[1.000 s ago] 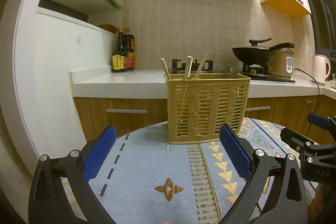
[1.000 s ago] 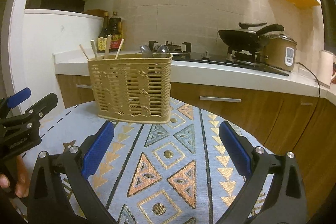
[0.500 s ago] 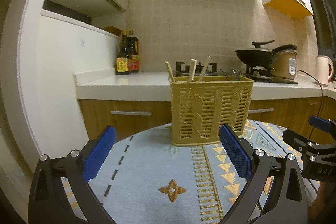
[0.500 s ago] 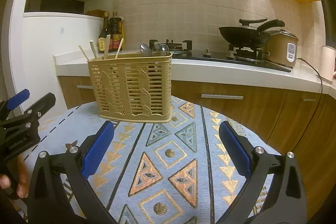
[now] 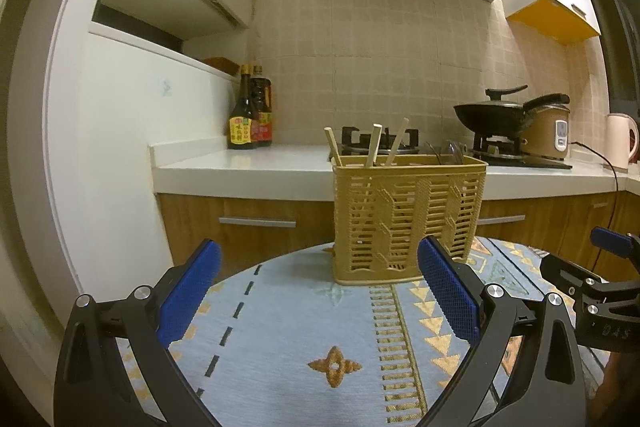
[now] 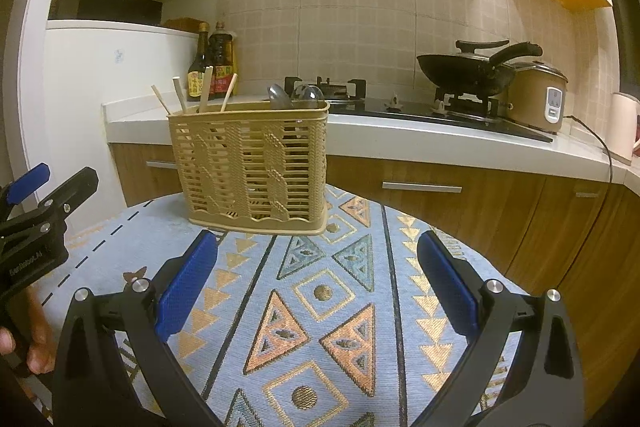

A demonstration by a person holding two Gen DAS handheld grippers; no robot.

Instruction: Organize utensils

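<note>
Spread right gripper fingers, nothing between; utensil basket ahead.

tan slotted caddy upright, holding chopsticks, spoons.

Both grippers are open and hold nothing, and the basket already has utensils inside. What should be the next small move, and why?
Probably keep both grippers off the table: the chopsticks and spoons already stand in the utensil basket, nothing loose shows on the patterned tablecloth, and the left gripper and right gripper are open and empty.
</note>
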